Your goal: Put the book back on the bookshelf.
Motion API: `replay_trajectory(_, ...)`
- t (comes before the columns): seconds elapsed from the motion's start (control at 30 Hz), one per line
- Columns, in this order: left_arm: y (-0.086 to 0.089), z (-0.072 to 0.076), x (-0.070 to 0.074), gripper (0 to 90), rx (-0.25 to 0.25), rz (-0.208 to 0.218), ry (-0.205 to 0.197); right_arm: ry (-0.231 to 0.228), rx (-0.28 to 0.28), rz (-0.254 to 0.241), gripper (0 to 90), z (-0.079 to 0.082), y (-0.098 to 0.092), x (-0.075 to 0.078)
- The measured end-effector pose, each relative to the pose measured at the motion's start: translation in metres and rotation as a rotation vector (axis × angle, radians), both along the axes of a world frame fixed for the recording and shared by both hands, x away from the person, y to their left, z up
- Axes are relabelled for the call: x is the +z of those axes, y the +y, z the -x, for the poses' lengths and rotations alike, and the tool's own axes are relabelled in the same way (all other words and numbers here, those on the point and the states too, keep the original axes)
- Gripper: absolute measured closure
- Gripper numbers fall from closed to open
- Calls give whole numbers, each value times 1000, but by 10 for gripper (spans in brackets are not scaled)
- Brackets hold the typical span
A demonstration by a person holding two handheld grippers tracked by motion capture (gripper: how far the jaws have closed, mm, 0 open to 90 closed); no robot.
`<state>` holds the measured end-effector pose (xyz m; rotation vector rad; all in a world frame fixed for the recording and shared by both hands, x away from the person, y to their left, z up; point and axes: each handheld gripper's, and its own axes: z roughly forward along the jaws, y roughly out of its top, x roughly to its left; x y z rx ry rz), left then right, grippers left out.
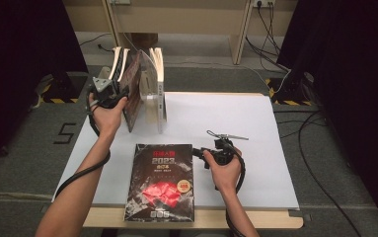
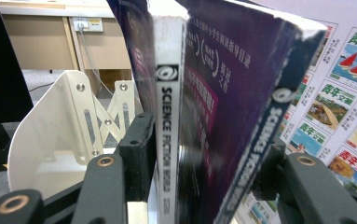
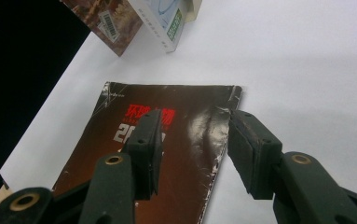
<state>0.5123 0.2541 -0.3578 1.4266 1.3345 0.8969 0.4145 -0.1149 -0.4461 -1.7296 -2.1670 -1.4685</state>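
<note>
Table [image 1: 236,128]: white sheet over a wooden top, grey floor and dark curtains around it.
Rack [image 1: 115,61]: pale folding bookend at the far left corner of the sheet; its ribs stand just left of my left tongs.
Left tongs [image 1: 115,94]: level, jaws spread around the lower spines of the standing books [image 1: 142,89]; I judge the grip loose, not pinching.
Standing books, close: white spine [image 2: 167,116] upright against my left jaw, purple volume [image 2: 232,116] leaning toward the right jaw.
Flat book [image 1: 162,182]: dark cover with red title, lying face up at the near edge, long axis running away from me.
Right tongs [image 1: 199,154]: just right of that book, jaws spread and holding nothing.
Deciding relation: in the right gripper view one jaw hangs over the cover [image 3: 167,140], the other over bare sheet, so the book's right long edge lies between them; my right hand is the nearer.
Hard to tell: the jaws' height above the cover; whether the left pads touch; how many books stand in the rack.
</note>
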Motion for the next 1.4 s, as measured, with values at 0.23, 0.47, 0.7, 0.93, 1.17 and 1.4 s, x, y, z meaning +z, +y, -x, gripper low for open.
replay_trajectory(0.23,6,10,-1,456,-10,27,22,3,-8,6,555,0,0,1)
replay_trajectory(0.47,6,13,-2,430,-12,25,27,-3,-2,8,555,0,2,1)
replay_trajectory(0.7,7,21,-4,407,-14,31,34,4,-5,7,555,1,1,2)
replay_trajectory(0.93,9,30,-8,395,-28,50,52,1,-4,16,555,0,1,3)
replay_trajectory(1.17,8,37,-6,388,-38,49,56,4,-3,17,555,0,1,4)
replay_trajectory(1.4,13,41,-8,386,-38,68,68,4,0,25,552,0,2,5)
